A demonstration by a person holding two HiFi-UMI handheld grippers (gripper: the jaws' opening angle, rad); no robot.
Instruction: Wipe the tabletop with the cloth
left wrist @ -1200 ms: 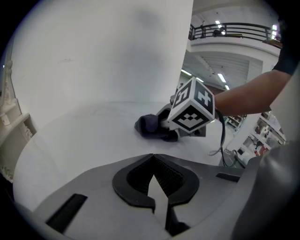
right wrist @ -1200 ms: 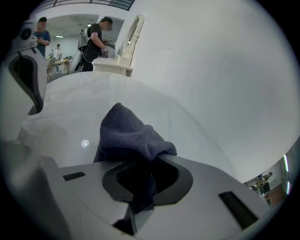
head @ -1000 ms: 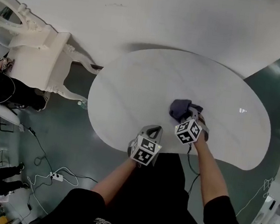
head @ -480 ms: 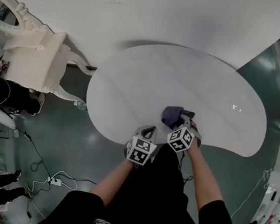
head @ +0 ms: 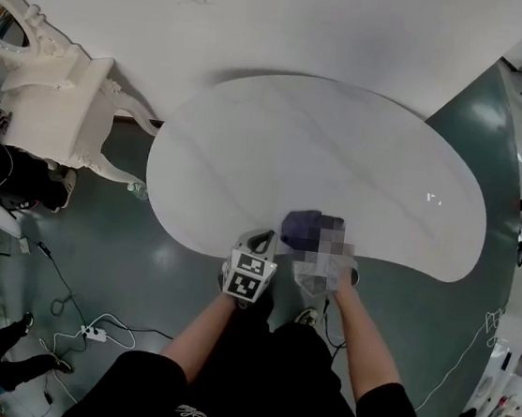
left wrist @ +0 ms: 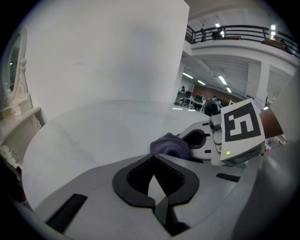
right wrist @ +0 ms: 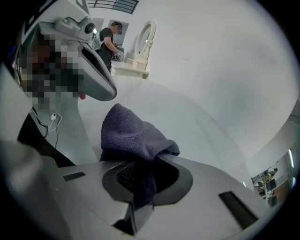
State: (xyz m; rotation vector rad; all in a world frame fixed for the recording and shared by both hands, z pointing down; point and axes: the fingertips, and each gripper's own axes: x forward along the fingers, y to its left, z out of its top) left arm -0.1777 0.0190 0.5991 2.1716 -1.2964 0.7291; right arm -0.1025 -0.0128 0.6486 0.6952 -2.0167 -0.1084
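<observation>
While right tongs (right wrist: 151, 165) clamp the cloth (right wrist: 133, 133) on the tabletop (head: 278, 148), closed left tongs (left wrist: 153, 161) sit just beside.

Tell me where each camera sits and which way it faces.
Head view: on the head, looking steeply down at the tabletop; both forearms show.
Left gripper view: on the left gripper, facing across the tabletop; shut, empty fingers show.
Right gripper view: on the right gripper, facing the wall; fingers clamp the cloth.
Both gripper views share the cloth.
</observation>
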